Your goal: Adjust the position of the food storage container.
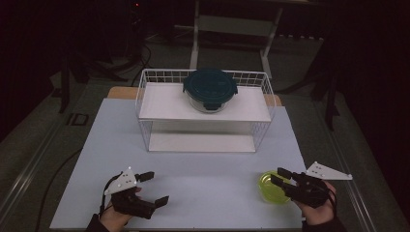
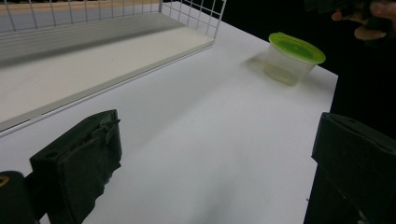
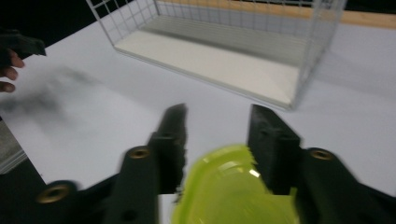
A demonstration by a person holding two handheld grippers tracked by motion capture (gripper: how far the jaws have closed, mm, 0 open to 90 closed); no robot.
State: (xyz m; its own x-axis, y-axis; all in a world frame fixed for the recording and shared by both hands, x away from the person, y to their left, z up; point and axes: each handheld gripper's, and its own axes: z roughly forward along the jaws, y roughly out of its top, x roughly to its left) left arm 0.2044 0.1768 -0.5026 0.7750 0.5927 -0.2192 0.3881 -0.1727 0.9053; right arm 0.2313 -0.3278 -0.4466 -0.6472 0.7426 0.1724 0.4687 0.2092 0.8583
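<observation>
On the white table [image 1: 193, 193] we count one wire rack [image 1: 205, 108] with two shelves, and two containers. The dark-lidded glass container [image 1: 210, 90] sits on the upper shelf at the far side. The small green-lidded plastic tub [image 1: 273, 187] stands near the right edge — it looks light, somewhat slippery, best taken across its sides under the lid. The right gripper [image 1: 282, 178] is spread around it, not yet closed. The left gripper [image 1: 153, 188] is spread, holding nothing.
</observation>
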